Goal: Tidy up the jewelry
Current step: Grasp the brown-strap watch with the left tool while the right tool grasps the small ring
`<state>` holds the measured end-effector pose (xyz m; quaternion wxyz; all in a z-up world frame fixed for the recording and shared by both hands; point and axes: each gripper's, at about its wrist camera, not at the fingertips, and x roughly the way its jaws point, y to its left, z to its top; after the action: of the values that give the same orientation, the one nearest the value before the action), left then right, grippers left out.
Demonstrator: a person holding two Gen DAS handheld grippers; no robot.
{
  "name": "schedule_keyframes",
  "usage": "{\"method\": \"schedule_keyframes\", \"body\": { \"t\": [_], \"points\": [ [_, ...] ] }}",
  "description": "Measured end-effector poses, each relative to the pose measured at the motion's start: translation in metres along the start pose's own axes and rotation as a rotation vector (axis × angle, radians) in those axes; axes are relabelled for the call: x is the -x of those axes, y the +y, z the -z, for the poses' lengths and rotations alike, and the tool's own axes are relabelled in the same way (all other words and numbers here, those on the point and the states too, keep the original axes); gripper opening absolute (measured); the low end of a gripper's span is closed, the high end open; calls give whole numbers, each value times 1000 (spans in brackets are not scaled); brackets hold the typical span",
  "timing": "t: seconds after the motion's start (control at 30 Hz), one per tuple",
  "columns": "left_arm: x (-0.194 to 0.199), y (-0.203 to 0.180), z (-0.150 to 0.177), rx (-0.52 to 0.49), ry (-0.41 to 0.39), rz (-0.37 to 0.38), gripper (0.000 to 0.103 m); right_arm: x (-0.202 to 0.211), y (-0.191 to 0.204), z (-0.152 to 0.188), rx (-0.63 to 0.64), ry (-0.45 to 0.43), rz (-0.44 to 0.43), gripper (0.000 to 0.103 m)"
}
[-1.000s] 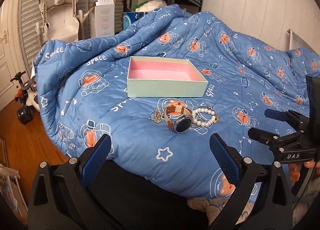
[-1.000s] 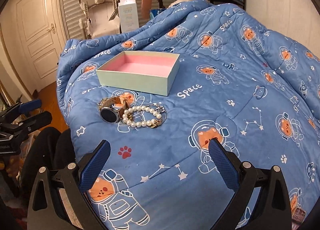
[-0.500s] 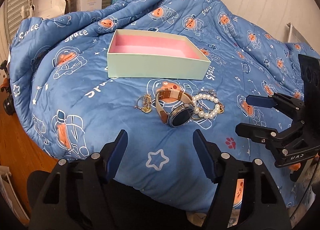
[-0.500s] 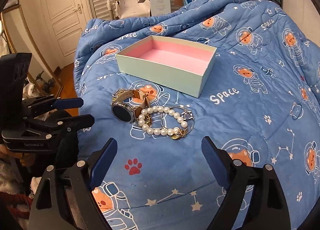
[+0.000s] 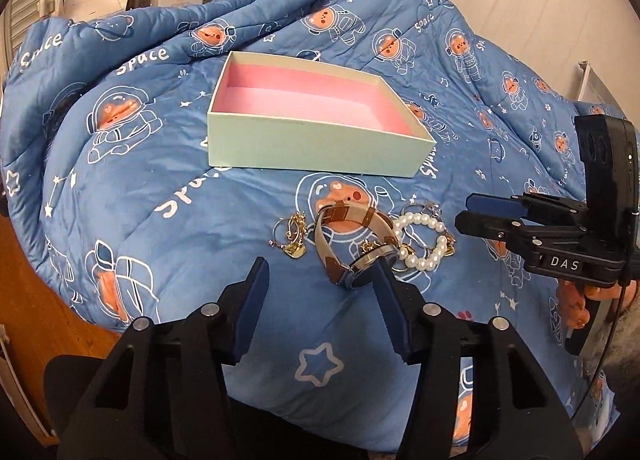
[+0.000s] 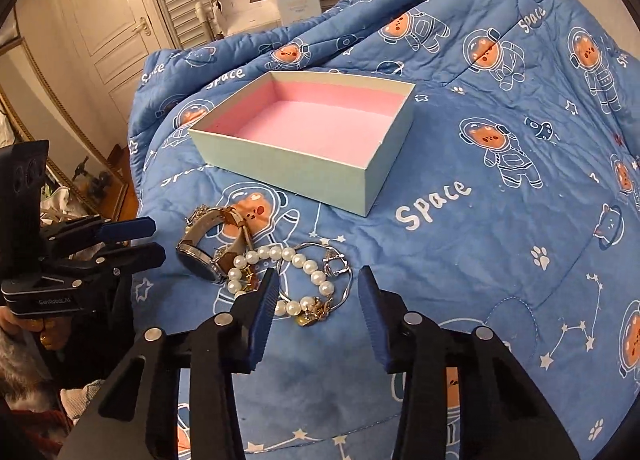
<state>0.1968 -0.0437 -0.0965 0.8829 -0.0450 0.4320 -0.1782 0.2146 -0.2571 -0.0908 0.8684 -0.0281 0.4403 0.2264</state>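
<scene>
A bedroom: a blue quilt printed with astronaut bears (image 5: 120,199) covers the bed, with a white panelled door (image 6: 108,23) beyond. The left gripper (image 5: 320,284) hovers near the quilt, its jaws closing with nothing pressed between them; its right blue pad sits just in front of the dark round-faced watch on a tan-and-cream strap (image 5: 352,236). The right gripper (image 6: 316,292) is likewise closing, empty, framing the near arc of the white pearl bead bracelet (image 6: 288,280), which tangles with a thin silver bangle (image 6: 340,272). A small gold charm chain (image 5: 294,236) lies just left of the watch. Farther back stands the open pale-green cardboard box with pink lining (image 5: 312,143), empty. Judged advice: seat each pad pair around a single piece, pinch the watch at its strap, and lift slowly so tangled neighbours fall away.
</scene>
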Motion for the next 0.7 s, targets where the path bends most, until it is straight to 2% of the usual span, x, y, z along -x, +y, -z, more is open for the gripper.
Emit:
{"method": "schedule_keyframes", "body": {
  "t": [0.07,0.17,0.4,0.5,0.7],
  "points": [
    [-7,1,-5,10,21,-2,46,-3,1,-2,5,4,-2,28],
    [-15,4,-11,43,44,8,39,-6,2,-5,15,4,-7,23],
    [-32,6,-21,79,105,41,36,-16,3,-8,58,26,7,18],
    [-41,9,-25,122,146,78,29,-20,3,-9,62,37,20,16],
    [-46,-3,-29,66,173,45,19,-25,5,-7,72,51,24,10]
  ]
}}
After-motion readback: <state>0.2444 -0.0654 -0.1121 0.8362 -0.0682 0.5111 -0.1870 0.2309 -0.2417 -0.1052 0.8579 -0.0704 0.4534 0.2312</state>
